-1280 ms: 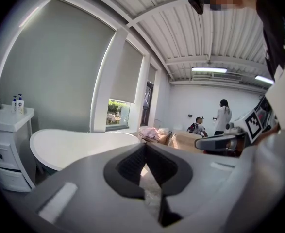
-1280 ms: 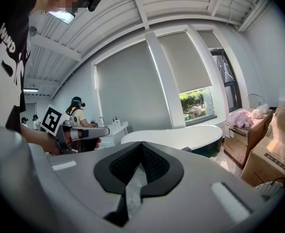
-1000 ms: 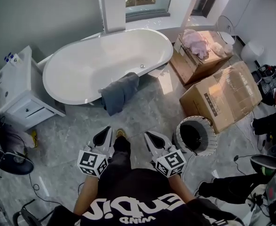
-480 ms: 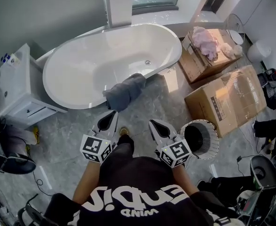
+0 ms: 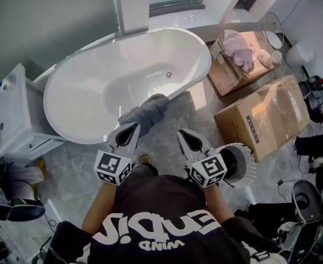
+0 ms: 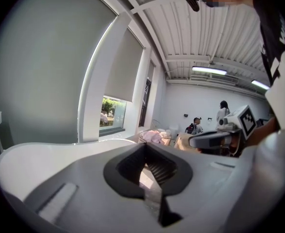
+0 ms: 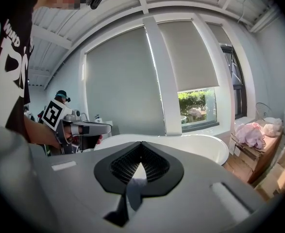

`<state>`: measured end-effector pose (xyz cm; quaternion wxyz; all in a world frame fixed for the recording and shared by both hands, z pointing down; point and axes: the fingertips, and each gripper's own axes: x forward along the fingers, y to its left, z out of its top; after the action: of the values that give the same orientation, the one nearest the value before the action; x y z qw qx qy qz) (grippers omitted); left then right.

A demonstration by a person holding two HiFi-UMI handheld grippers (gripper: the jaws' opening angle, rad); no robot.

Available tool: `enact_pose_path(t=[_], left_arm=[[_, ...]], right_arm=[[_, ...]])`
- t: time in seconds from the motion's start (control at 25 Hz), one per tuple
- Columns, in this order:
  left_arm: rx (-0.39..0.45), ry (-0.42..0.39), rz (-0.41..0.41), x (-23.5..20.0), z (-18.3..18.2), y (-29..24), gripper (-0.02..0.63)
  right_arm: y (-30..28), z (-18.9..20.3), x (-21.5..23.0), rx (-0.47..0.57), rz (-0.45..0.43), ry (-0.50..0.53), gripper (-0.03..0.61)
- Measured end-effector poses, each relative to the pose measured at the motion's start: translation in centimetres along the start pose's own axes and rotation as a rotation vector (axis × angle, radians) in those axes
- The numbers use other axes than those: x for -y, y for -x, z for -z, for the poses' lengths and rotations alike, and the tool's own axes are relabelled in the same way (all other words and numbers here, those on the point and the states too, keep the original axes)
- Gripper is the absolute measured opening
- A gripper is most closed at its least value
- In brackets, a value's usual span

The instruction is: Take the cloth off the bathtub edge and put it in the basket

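The left tongs (image 5: 127, 135) are closed on nothing. They are held just short of the dark grey cloth (image 5: 146, 110), which hangs over the near rim of the white oval bathtub (image 5: 204, 65), likely lined up for a pick. The right tongs (image 5: 187, 139) are likewise shut and empty, and they cover the left side of the round white-rimmed basket (image 5: 248, 168). The cloth's lower end is hidden behind the left tongs.

left gripper (image 6: 149, 171) closed, empty, bathtub (image 6: 45, 157) beyond
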<state>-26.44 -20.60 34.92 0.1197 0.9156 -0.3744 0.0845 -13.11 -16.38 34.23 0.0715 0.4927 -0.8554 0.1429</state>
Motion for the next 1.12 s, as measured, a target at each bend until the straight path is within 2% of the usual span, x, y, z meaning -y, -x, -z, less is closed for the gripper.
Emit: enact_pose_path(t=[0.16, 0.36, 0.72, 1.12], left_arm=[[-0.007, -0.003, 0.017, -1.4, -0.9, -1.2, -0.003], [-0.001, -0.012, -0.001, -1.7, -1.8, -3.0, -0.003], [0.005, 0.001, -0.077, -2.3, -2.4, -4.2, -0.003], [-0.023, 0.017, -0.140, -4.9, -2.0, -4.0, -0.003]], right_arm=[[-1.6, -1.0, 0.9, 0.007, 0.026, -0.002, 0.009], [-2.6, -1.9, 2.4, 0.020, 0.011, -0.008, 0.009], [-4.5, -2.4, 4.8, 0.000, -0.061, -0.001, 0.009], [-7.8, -2.5, 4.4, -0.031, -0.155, 0.018, 0.009]])
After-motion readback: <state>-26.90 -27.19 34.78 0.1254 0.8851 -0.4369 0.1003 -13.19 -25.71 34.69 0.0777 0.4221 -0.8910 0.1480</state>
